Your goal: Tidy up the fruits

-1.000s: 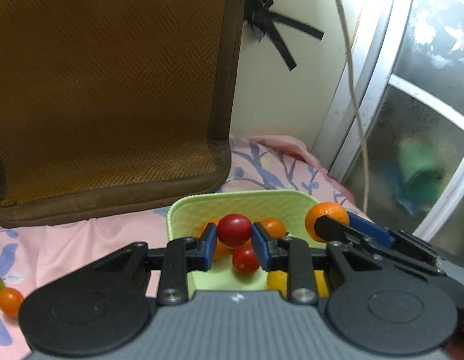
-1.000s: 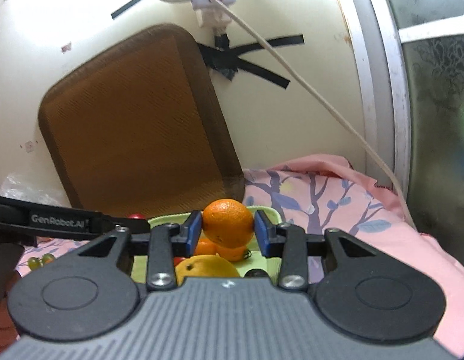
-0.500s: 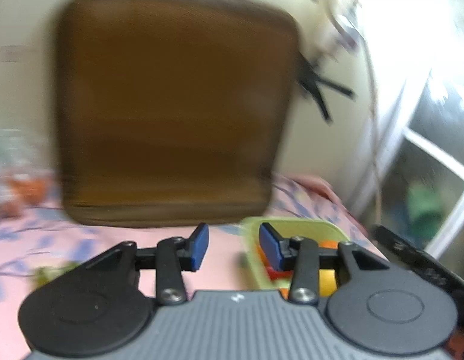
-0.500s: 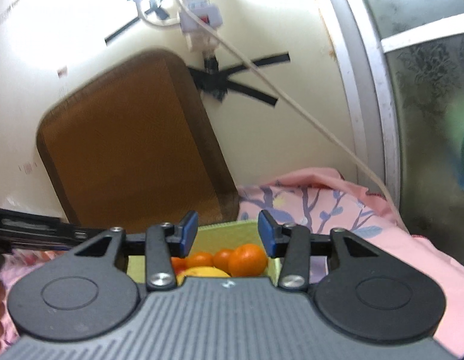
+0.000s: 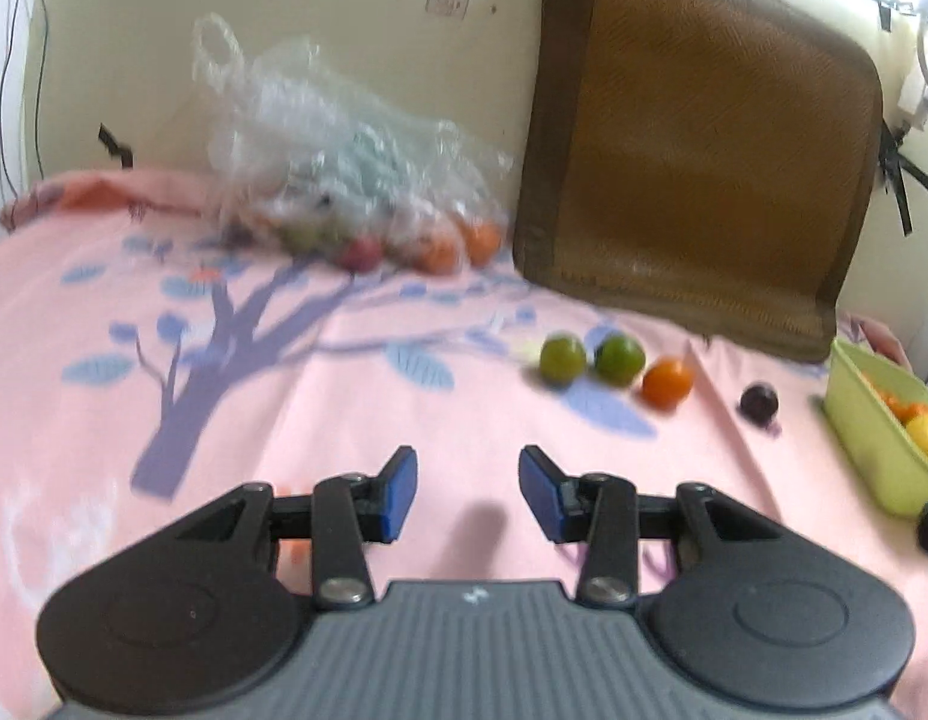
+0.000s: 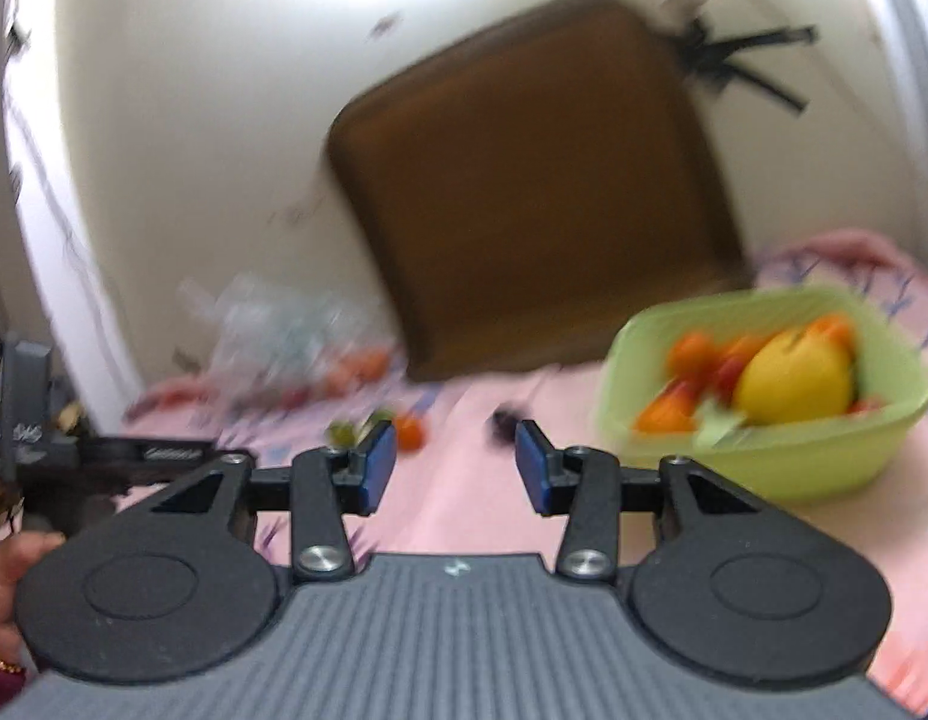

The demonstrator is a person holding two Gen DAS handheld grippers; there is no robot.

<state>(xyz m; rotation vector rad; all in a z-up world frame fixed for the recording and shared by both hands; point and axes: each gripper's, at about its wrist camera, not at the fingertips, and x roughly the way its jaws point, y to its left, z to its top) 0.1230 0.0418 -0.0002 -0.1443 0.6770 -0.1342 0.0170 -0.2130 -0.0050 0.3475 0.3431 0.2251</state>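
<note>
My left gripper [image 5: 467,489] is open and empty above the pink bedsheet. Ahead of it lie two green fruits [image 5: 562,357] [image 5: 619,357], an orange fruit [image 5: 666,383] and a dark plum [image 5: 759,402]. The green basket [image 5: 857,438] sits at the far right with fruit inside. My right gripper [image 6: 455,468] is open and empty, left of the green basket [image 6: 764,456], which holds a yellow fruit [image 6: 794,381], oranges and red tomatoes. The loose fruits show blurred beyond its fingers: an orange one [image 6: 411,432] and the plum [image 6: 503,420].
A clear plastic bag [image 5: 344,180] with more fruit lies at the back by the wall. A brown cushion [image 5: 698,150] leans on the wall behind the basket. The left gripper's body [image 6: 104,456] and a hand show at the left of the right wrist view.
Both grippers let go of their fruit into the basket, the left a red tomato, the right an orange. Both opened and swung left, away from the basket, toward the loose fruits.
</note>
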